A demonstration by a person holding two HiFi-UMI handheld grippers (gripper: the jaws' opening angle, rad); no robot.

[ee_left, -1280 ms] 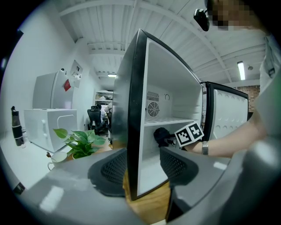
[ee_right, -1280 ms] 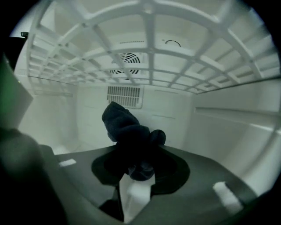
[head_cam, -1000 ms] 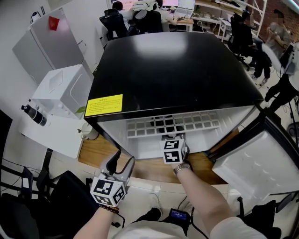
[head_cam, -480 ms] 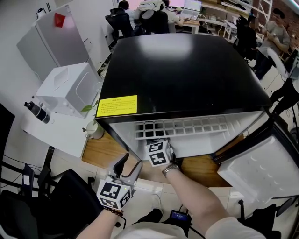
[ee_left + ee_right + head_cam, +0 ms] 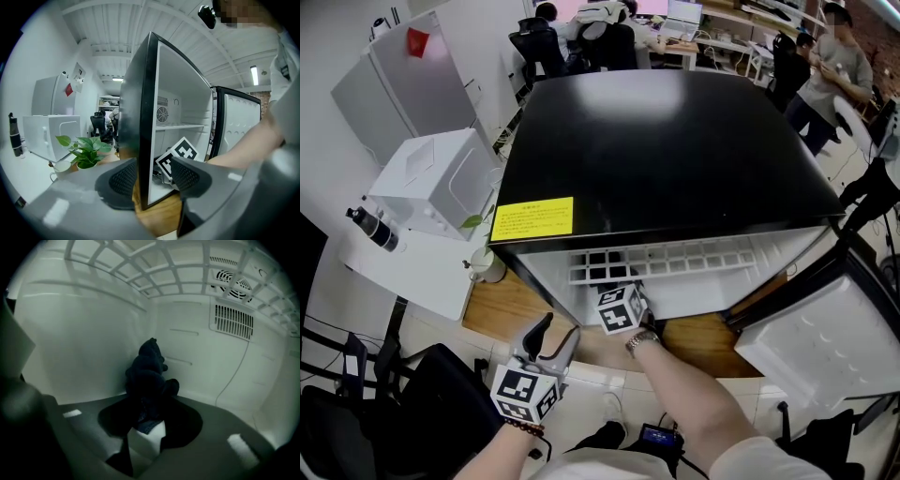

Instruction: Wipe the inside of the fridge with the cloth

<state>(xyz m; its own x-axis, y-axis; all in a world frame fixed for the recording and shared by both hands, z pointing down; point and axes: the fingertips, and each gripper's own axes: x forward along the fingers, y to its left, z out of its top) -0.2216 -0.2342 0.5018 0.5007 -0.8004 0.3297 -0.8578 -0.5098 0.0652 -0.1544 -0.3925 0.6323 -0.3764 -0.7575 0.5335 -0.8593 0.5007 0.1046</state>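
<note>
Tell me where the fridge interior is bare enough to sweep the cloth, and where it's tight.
Bare: the left wall below the wire shelf, and the back wall left of the vent grille. Tight: the left rear corner, where the right gripper holds the cloth, and close under the shelf.

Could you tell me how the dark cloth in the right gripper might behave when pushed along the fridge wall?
The bunched dark blue cloth looks soft and floppy, so it would probably crumple. Held up by the right gripper alone, it seems light.
</note>
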